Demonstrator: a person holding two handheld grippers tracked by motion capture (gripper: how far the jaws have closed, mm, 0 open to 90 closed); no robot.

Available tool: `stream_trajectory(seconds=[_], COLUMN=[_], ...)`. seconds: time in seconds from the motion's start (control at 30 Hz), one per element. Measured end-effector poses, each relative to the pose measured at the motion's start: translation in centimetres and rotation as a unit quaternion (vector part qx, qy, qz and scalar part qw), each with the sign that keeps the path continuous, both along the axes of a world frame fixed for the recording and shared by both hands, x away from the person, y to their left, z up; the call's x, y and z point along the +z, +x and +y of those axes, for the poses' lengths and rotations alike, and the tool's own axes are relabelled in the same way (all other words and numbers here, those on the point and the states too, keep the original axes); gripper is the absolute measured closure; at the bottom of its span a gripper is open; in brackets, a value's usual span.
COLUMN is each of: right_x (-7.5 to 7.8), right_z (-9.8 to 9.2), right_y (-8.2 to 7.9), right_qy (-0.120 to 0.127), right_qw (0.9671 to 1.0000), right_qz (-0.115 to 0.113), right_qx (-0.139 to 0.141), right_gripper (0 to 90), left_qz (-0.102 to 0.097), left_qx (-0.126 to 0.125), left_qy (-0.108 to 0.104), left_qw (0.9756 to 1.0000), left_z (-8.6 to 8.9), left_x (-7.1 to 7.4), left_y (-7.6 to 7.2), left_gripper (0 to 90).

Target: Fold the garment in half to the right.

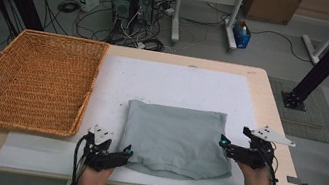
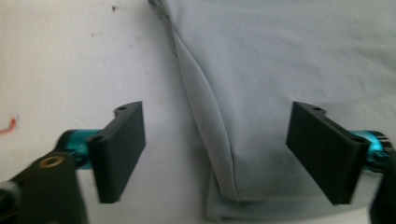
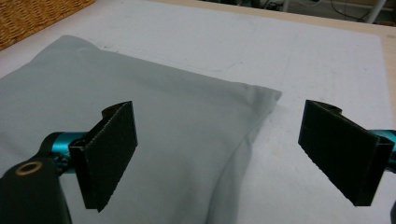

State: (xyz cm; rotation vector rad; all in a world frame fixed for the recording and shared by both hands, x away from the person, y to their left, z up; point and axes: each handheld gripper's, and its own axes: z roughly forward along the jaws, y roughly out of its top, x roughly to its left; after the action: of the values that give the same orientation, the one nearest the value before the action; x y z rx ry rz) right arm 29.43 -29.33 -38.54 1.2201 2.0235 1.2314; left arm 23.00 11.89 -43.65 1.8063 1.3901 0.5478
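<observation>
The left gripper [image 1: 128,153] stands with jaws apart and nothing pinched, straddling the near left corner of the folded pale grey-green fabric garment [image 1: 176,138], whose stacked layers and folded edge lie between its pads [image 2: 122,149]. If the jaws close at this height, they may catch only the top layer, and the fold would likely open on lifting. The right gripper [image 1: 223,144] is likewise spread wide and empty at the garment's right edge, one pad over cloth, the other over the white table mat [image 1: 179,82]. An uneven lift would probably let the bundle sag. Farther off, left of the garment, sits the woven wicker basket [image 1: 32,80].
</observation>
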Motion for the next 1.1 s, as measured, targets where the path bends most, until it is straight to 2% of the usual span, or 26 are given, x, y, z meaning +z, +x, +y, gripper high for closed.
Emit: stream_trajectory(seconds=[0.1, 0.17, 0.2, 0.37, 0.47, 0.57, 0.73, 0.8, 0.87, 0.93, 1.07, 1.1], right_x=[0.0, 0.2, 0.3, 1.3, 1.8, 2.0, 1.7, 1.3, 0.5, -0.3, -2.0, -2.4], right_z=[0.9, 1.6, 1.9, 4.9, 7.4, 10.2, 15.4, 17.3, 19.8, 22.0, 25.7, 26.4], right_y=[0.5, 0.9, 1.1, 3.0, 4.7, 6.7, 9.7, 10.8, 12.3, 13.4, 14.8, 15.1], right_qy=[-0.004, -0.007, -0.007, -0.016, -0.032, -0.044, -0.065, -0.07, -0.074, -0.088, -0.134, -0.145], right_qw=[0.9999, 0.9998, 0.9998, 0.9985, 0.9964, 0.9941, 0.9878, 0.9848, 0.9798, 0.9739, 0.9547, 0.951], right_qz=[0.002, 0.002, 0.002, -0.003, 0.003, 0.01, 0.025, 0.037, 0.057, 0.076, 0.109, 0.111], right_qx=[0.011, 0.017, 0.02, 0.052, 0.078, 0.098, 0.139, 0.154, 0.177, 0.195, 0.242, 0.25], right_gripper=[11.6, 11.6, 11.6, 11.6, 12.0, 12.2, 13.2, 14.3, 16.2, 23.4, 36.0, 38.4], left_qz=[0.009, 0.012, -0.002, -0.018, -0.024, -0.031, -0.031, -0.029, -0.032, -0.029, -0.032, -0.034], left_qx=[-0.005, -0.008, -0.005, 0.01, 0.007, 0.002, -0.001, -0.002, -0.008, -0.001, 0.003, 0.003], left_qy=[0.006, 0.013, 0.03, 0.023, 0.015, 0.023, 0.027, 0.021, 0.013, 0.002, 0.009, 0.009], left_qw=[0.9999, 0.9998, 0.9995, 0.9995, 0.9996, 0.9993, 0.9991, 0.9994, 0.9994, 0.9996, 0.9994, 0.9994], left_z=[-0.3, -0.6, -0.9, -0.5, -0.2, -0.6, -0.7, -0.7, -0.4, -0.3, -0.6, -0.6], left_x=[-0.8, -1.4, -1.8, -2.1, -2.2, -2.2, -2.2, -2.3, -2.4, -2.4, -2.4, -2.4], left_y=[-0.3, -0.6, -0.9, -1.3, -1.4, -1.6, -1.7, -1.6, -1.6, -1.6, -1.8, -1.8], left_gripper=[31.7, 41.0, 46.9, 59.8, 69.8, 77.4, 80.9, 80.8, 80.1, 80.1, 82.0, 82.3])
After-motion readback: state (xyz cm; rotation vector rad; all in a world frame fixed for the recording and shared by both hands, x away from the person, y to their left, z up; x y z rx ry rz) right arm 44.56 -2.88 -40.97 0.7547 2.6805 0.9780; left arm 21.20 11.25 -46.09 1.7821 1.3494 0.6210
